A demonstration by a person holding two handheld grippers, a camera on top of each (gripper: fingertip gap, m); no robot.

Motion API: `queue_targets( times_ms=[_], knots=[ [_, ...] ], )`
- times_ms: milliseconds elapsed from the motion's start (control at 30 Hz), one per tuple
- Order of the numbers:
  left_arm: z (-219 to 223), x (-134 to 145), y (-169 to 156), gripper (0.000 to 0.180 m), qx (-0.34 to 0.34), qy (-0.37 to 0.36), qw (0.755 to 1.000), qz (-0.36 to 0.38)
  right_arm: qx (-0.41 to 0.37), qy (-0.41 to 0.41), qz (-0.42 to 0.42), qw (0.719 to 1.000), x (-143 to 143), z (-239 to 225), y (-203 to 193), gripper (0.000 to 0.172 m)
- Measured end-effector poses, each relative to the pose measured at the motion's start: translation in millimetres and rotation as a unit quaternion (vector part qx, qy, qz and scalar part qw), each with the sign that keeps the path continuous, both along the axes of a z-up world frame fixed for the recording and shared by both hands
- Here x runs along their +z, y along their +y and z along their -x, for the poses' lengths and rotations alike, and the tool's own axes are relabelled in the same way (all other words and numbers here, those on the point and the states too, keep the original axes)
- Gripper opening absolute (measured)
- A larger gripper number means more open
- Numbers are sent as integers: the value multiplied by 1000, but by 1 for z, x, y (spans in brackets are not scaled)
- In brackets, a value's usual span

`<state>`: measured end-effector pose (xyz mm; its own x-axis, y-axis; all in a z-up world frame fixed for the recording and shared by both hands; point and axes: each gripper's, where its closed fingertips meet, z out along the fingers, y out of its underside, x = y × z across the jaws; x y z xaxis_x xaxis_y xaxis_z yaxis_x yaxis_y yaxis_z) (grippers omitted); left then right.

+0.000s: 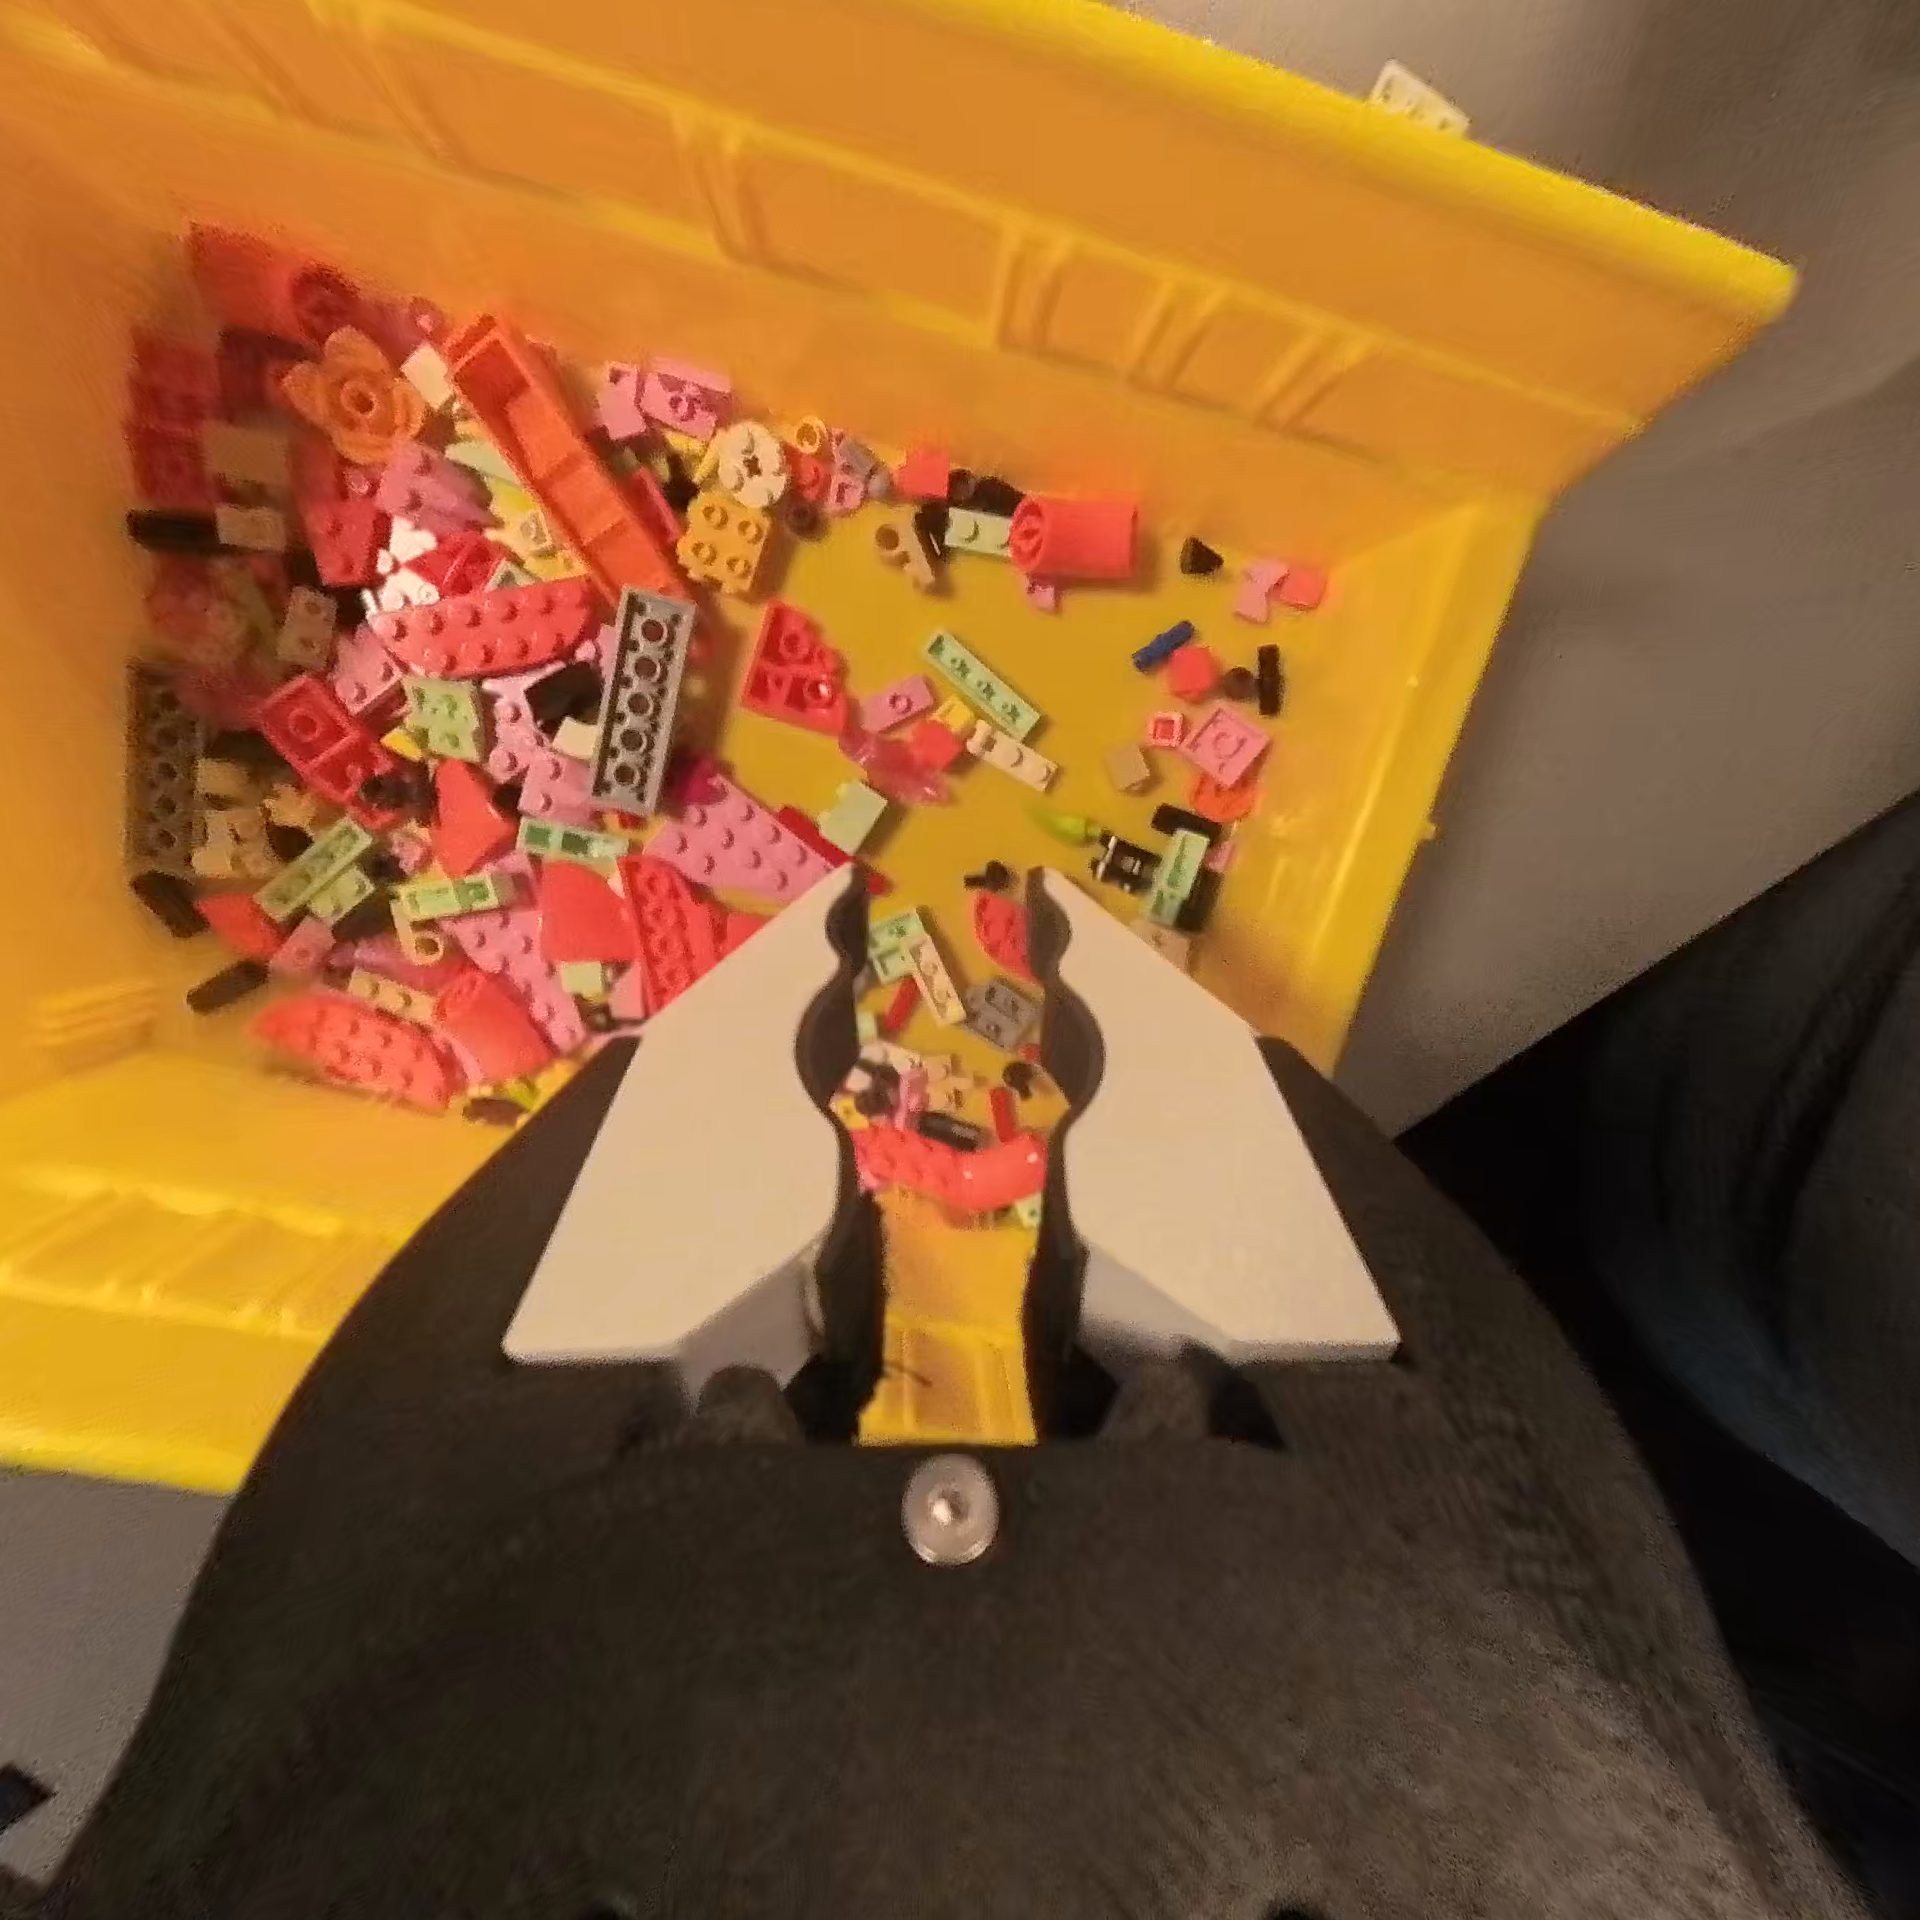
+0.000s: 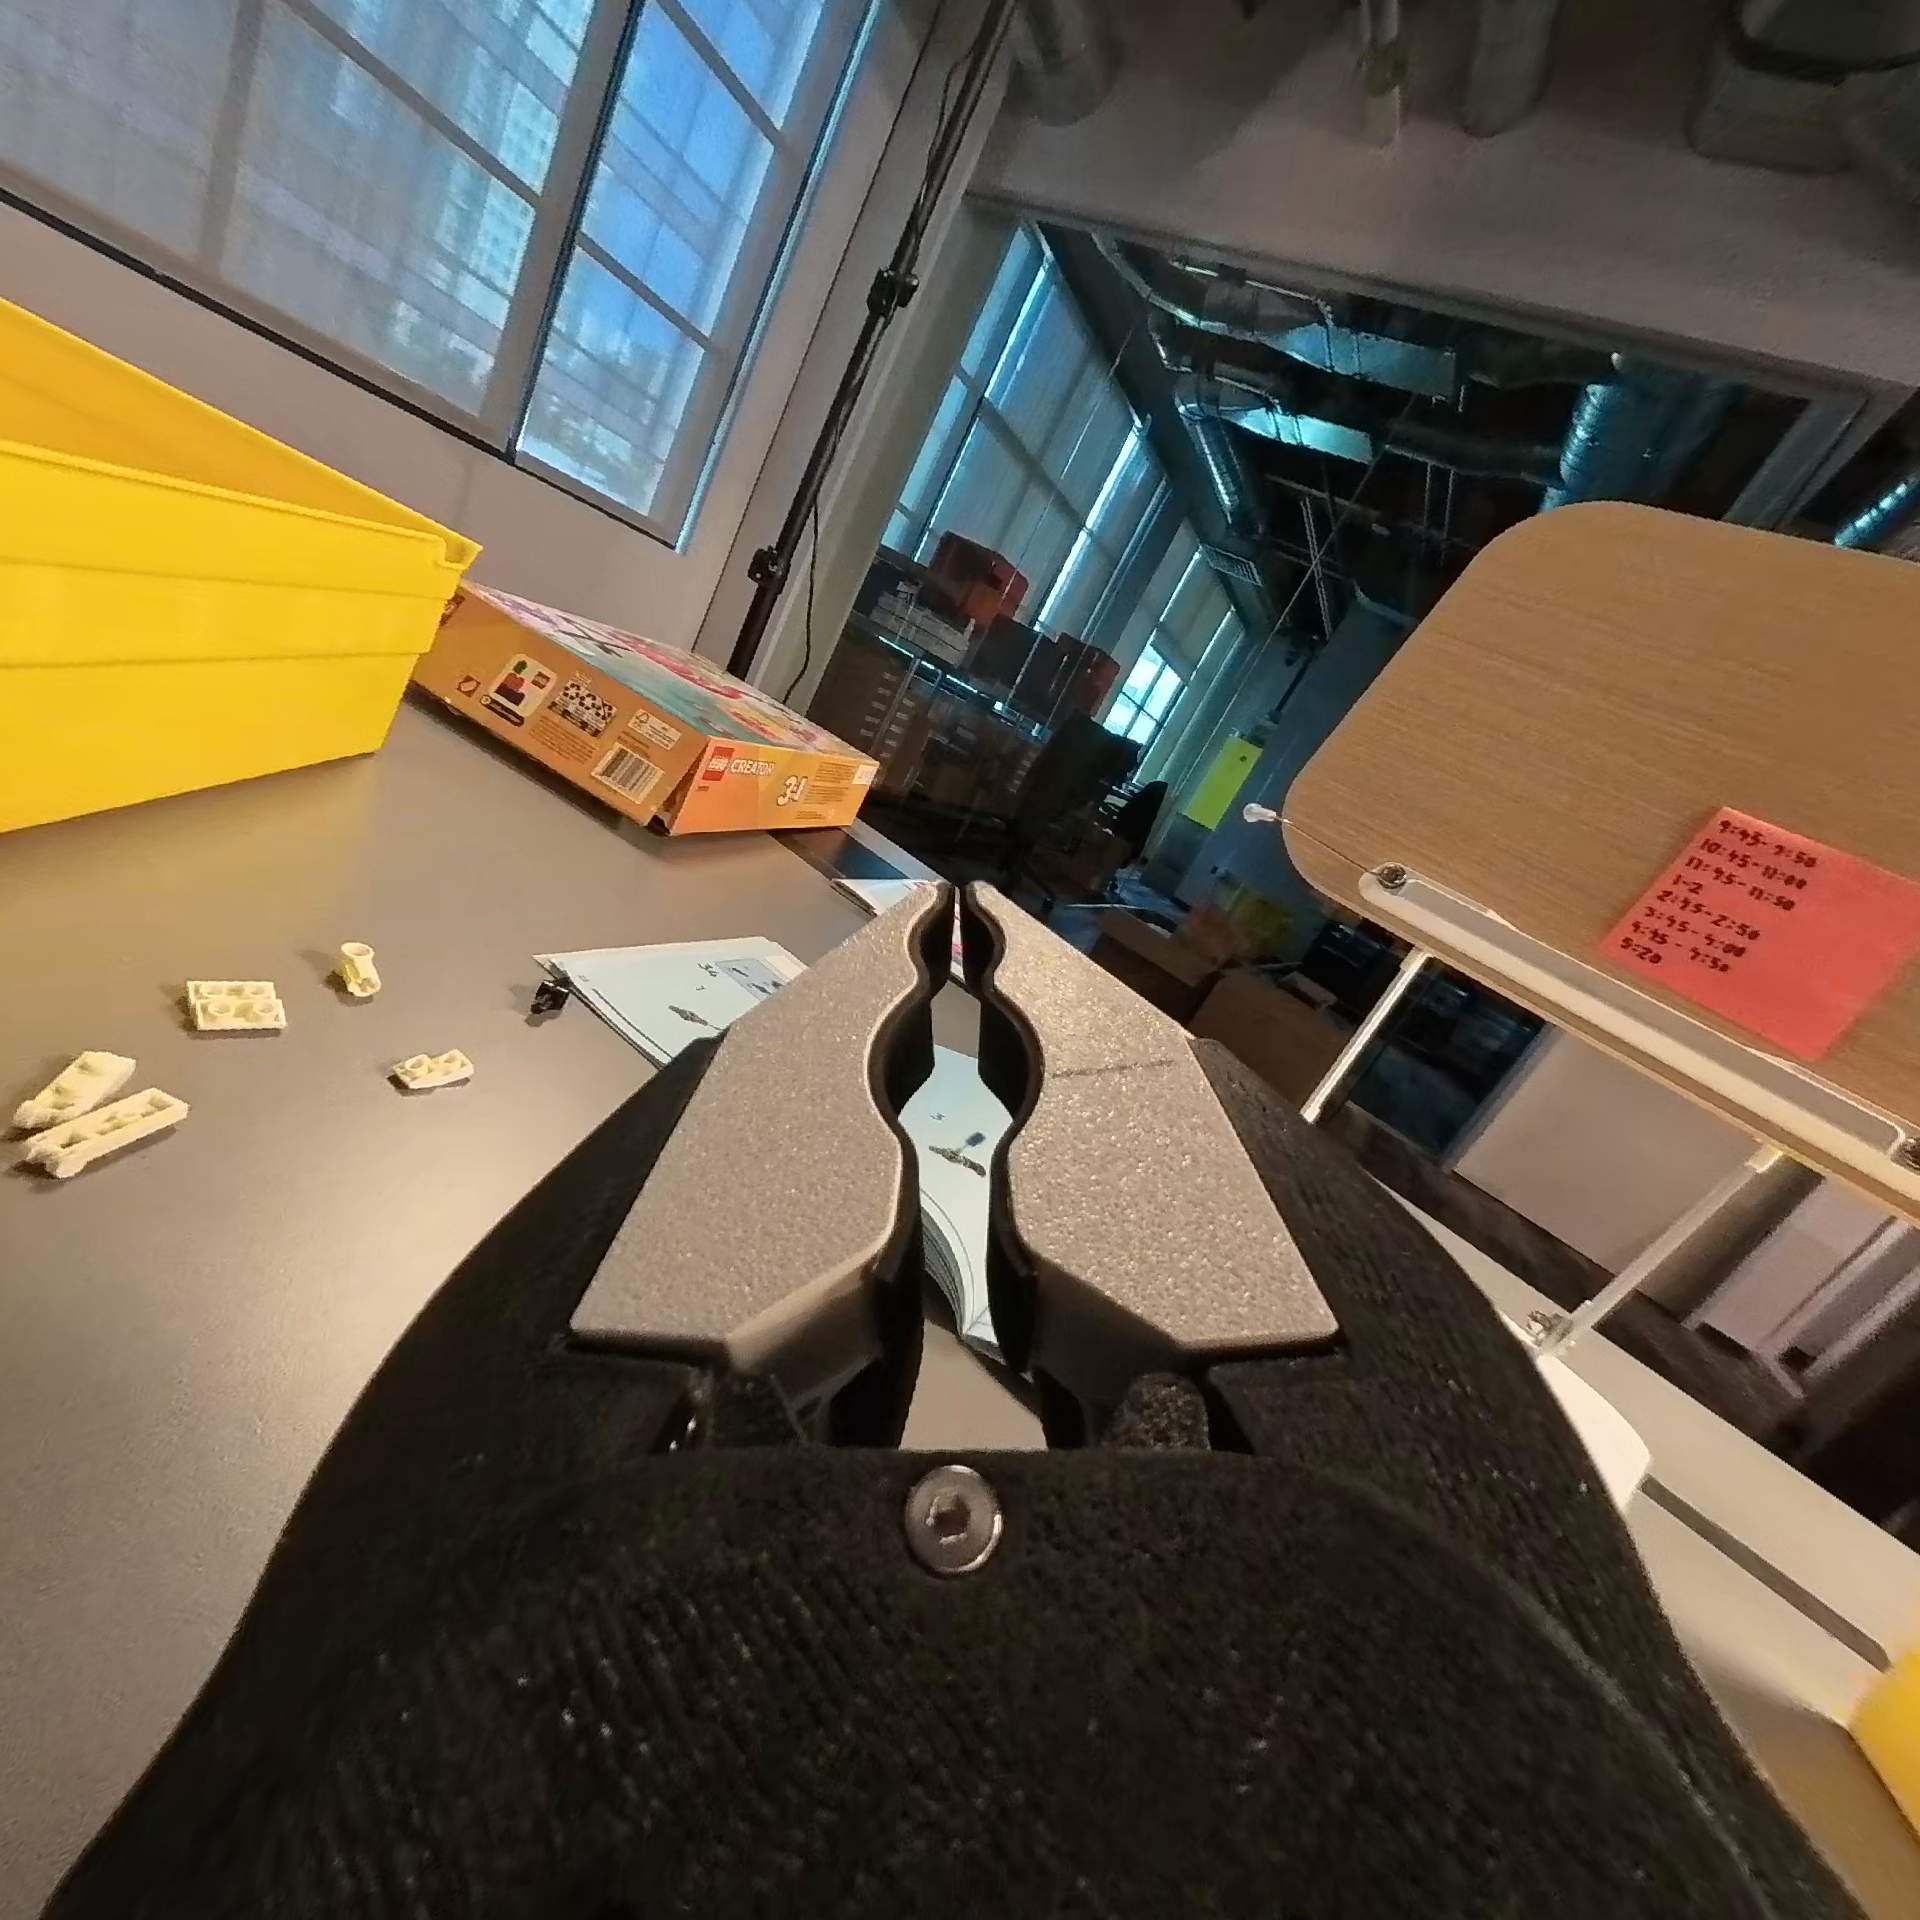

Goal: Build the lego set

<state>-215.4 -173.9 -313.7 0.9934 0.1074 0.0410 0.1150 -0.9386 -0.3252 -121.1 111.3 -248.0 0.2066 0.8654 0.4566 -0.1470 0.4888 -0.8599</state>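
My left gripper (image 1: 948, 883) hangs open over a yellow bin (image 1: 1143, 260), its pale fingers (image 1: 727, 1091) above the bin floor. Nothing is between the pads. Below the gap lie a red curved piece (image 1: 1003, 930), a mint plate (image 1: 894, 935) and a small grey plate (image 1: 1003, 1013). A heap of red, pink, mint and grey bricks (image 1: 468, 675) fills the bin's left side. My right gripper (image 2: 961, 899) is shut with nothing visible between its grey fingertips. It is held above a grey table (image 2: 312, 1247), over an open instruction booklet (image 2: 665, 982).
Several cream pieces (image 2: 237, 1006) and a small black piece (image 2: 548, 997) lie on the table to the left. The yellow bin (image 2: 187, 644) and an orange toy box (image 2: 665, 727) stand behind them. A wooden board (image 2: 1610, 675) with a red note (image 2: 1756, 925) stands at the right. There is about 30 centimeters between the tips of the two grippers. The red curved piece (image 1: 1003, 930) is closer to my left gripper, around 6 centimeters from its tips; the right tips are 35 centimeters off. From my left tips it is roughly 7 centimeters to the small grey plate (image 1: 1003, 1013); from my right, 35 centimeters.
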Motion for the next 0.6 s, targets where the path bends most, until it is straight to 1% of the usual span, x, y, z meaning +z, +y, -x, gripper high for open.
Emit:
queue_targets(
  times_ms=[67,100,167,233,300,333,400,467,533,600],
  knots=[
    [5,-6,9,34,5,-6,1000,3,1,1,2,1000,0,0,0,0],
    [7,-8,16,36,14,-17,1000,-8,3,1,3,1000,0,0,0,0],
    [-3,-13,32,36,15,-76,997,-29,4,2,3,1000,0,-1,-1,0],
    [-17,-23,37,36,1,-126,992,-18,6,3,4,1000,1,-1,-1,0],
    [-32,-31,39,38,-26,-154,988,-3,8,5,8,1000,1,-2,-1,0],
    [-34,-36,41,46,-31,-146,989,2,9,6,10,1000,1,-2,-1,0],
    [-30,-44,48,84,-15,-114,993,5,10,7,12,1000,2,-3,-1,0],
    [-32,-45,54,102,-16,-99,995,0,12,8,14,1000,2,-3,-1,0],
    [-24,-48,52,114,-16,-58,998,16,14,11,18,1000,3,-3,-1,0],
    [-18,-51,49,113,-30,-26,999,33,15,12,22,1000,3,-4,0,0]
  ],
)
